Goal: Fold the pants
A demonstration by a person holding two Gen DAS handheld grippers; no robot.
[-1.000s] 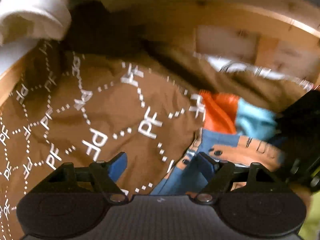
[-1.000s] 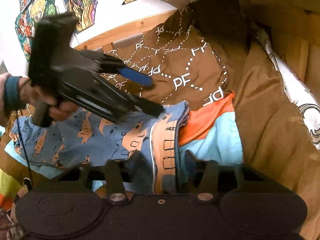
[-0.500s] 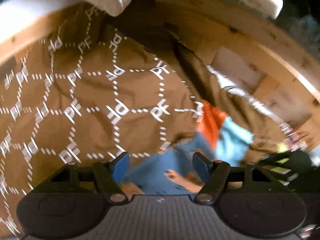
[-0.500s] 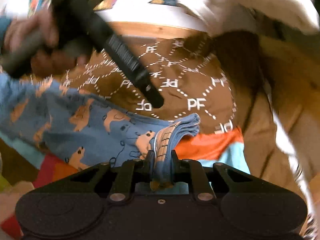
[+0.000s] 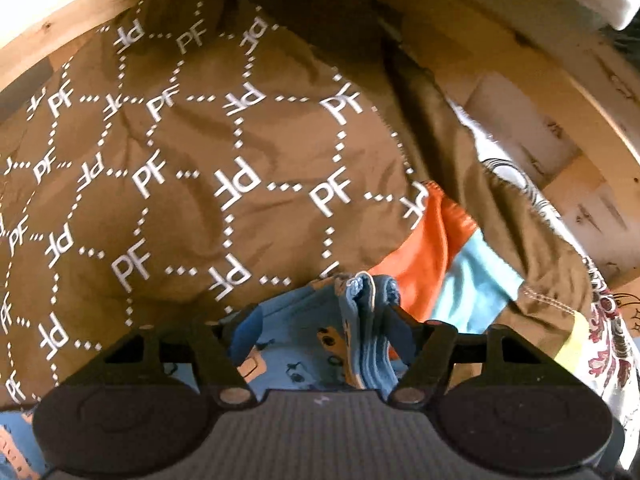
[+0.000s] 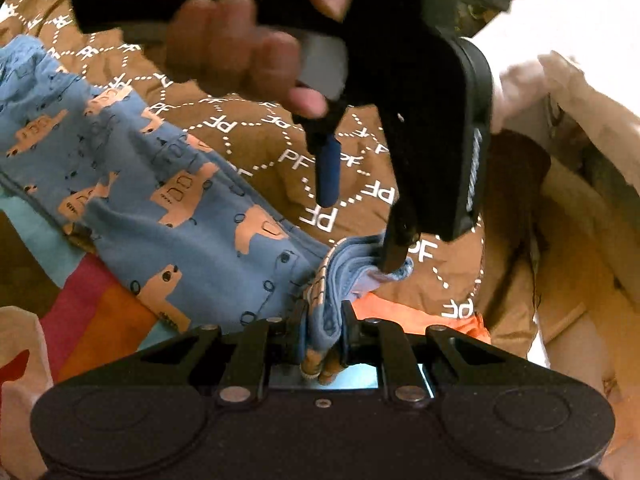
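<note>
The blue pants (image 6: 168,216) with orange vehicle prints lie across a brown "PF" blanket (image 5: 224,168). My right gripper (image 6: 322,340) is shut on a bunched edge of the pants and holds it up. My left gripper (image 5: 320,328) is open, its jaws on either side of the same bunched pants edge (image 5: 368,320); the cloth lies against the right finger. In the right wrist view the left gripper (image 6: 360,224) comes down from above, one finger touching the cloth just beyond my right fingers.
A wooden frame (image 5: 552,92) curves around the back and right. An orange and light blue cloth (image 5: 448,256) lies under the pants. White fabric (image 6: 560,92) hangs at the upper right. A patterned white sheet (image 5: 612,344) shows at the right edge.
My right gripper closed on the pants edge and lifted it. My left gripper moved over to the same bunched edge, still open.
</note>
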